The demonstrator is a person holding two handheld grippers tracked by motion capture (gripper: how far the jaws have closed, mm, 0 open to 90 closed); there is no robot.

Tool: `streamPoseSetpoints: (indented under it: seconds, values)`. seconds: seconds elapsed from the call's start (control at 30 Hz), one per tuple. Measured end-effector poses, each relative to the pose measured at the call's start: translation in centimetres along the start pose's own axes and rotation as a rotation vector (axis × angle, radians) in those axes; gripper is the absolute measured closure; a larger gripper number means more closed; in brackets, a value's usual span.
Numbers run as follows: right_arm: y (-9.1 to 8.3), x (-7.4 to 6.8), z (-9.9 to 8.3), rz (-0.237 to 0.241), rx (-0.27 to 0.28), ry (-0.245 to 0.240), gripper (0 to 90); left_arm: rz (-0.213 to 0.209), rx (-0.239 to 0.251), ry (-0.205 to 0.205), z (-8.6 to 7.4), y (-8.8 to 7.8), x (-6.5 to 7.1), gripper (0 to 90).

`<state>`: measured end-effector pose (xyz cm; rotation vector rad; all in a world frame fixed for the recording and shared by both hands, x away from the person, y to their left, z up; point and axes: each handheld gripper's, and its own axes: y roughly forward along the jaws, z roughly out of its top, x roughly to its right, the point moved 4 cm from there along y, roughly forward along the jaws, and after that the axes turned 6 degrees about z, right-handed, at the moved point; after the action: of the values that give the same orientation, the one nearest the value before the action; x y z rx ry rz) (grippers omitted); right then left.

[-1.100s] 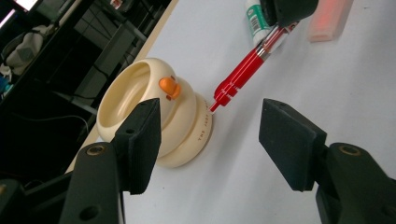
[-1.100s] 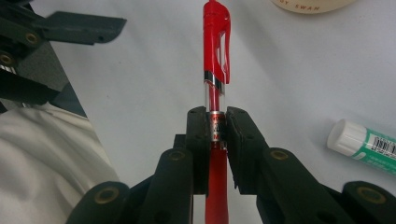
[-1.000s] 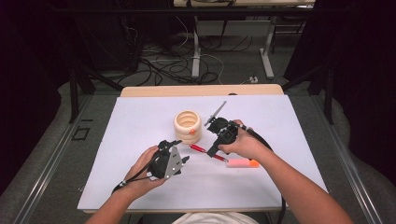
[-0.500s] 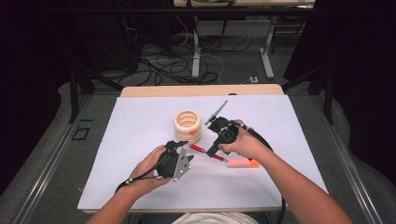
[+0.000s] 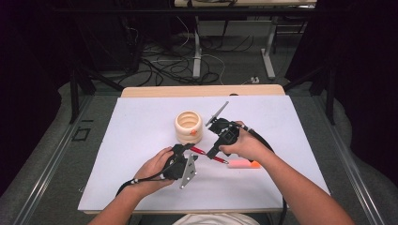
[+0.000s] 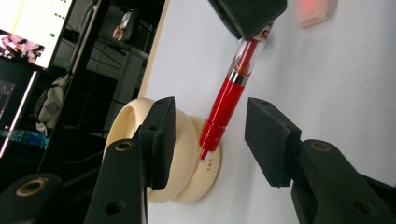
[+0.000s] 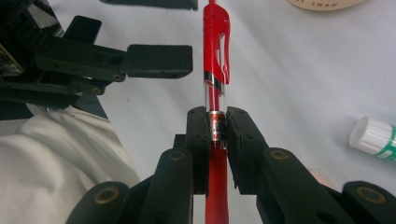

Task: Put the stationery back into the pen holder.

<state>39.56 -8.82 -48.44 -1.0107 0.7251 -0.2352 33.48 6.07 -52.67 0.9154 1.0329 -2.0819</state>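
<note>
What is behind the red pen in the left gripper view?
Behind the red pen stands a cream ribbed ring-shaped thing on the white table. The pen covers part of its rim.

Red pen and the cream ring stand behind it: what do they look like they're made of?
The red pen with a clear barrel section looks like glossy plastic: see-through near the grip, a shiny moulded cap and clip, and thin silvery bands that may be metal. The cream stacked-ring stand looks like smooth, matte-to-satin plastic or resin, with soft highlights and printed letters on its base; it could also be glazed ceramic.
</note>
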Motion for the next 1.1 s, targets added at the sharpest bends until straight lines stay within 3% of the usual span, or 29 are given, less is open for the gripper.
streamPoseSetpoints:
  seconds: [0.1,0.13,0.3,0.33,0.37,0.4,0.43,0.5,0.67,0.73,0.77,0.87,1.1]
  values:
    - [0.0,-0.2,0.0,-0.002,-0.003,0.019,79.7,-0.008,-0.006,0.03,0.1,0.3,0.3,54.5]
    - [0.1,0.0,0.1,0.005,0.002,-0.004,79.7,-0.003,-0.002,0.04,0.2,0.4,0.5,54.6]
    - [0.2,-0.2,0.2,0.011,0.001,-0.001,79.7,-0.011,-0.01,0.102,0.5,0.6,1.0,57.9]
    - [0.3,-0.3,0.2,0.013,-0.003,0.018,79.7,-0.011,-0.005,0.113,0.5,0.7,1.1,58.7]
    - [0.4,-0.2,0.3,0.011,0.009,-0.006,79.7,-0.007,-0.007,0.124,0.6,0.7,1.1,59.7]
    - [0.4,-0.3,0.3,0.013,0.005,-0.002,79.7,-0.01,-0.008,0.132,0.6,0.7,1.2,60.8]
    - [0.7,-0.4,0.3,0.02,0.039,0.004,79.7,-0.008,-0.009,0.145,0.7,0.7,1.2,61.6]
    - [0.5,-0.4,0.3,0.016,0.001,-0.004,79.7,-0.006,-0.008,0.159,0.7,0.7,1.4,63.4]
    - [0.6,-0.5,0.4,0.019,-0.004,-0.012,79.7,0.001,-0.013,0.206,0.9,0.7,1.6,66.8]
    - [0.6,-0.6,0.3,0.013,-0.012,0.007,79.7,-0.01,-0.01,0.214,1.0,0.7,1.7,69.6]
    - [0.7,-0.5,0.4,0.023,-0.006,-0.016,79.8,-0.014,-0.02,0.237,1.0,0.6,1.7,70.4]
    - [0.8,-0.6,0.5,0.022,-0.005,-0.015,79.7,-0.021,-0.034,0.261,0.9,0.7,1.9,73.2]
    - [0.9,-0.7,0.5,0.006,-0.006,-0.004,79.7,-0.012,-0.036,0.265,0.9,0.6,1.9,78.9]
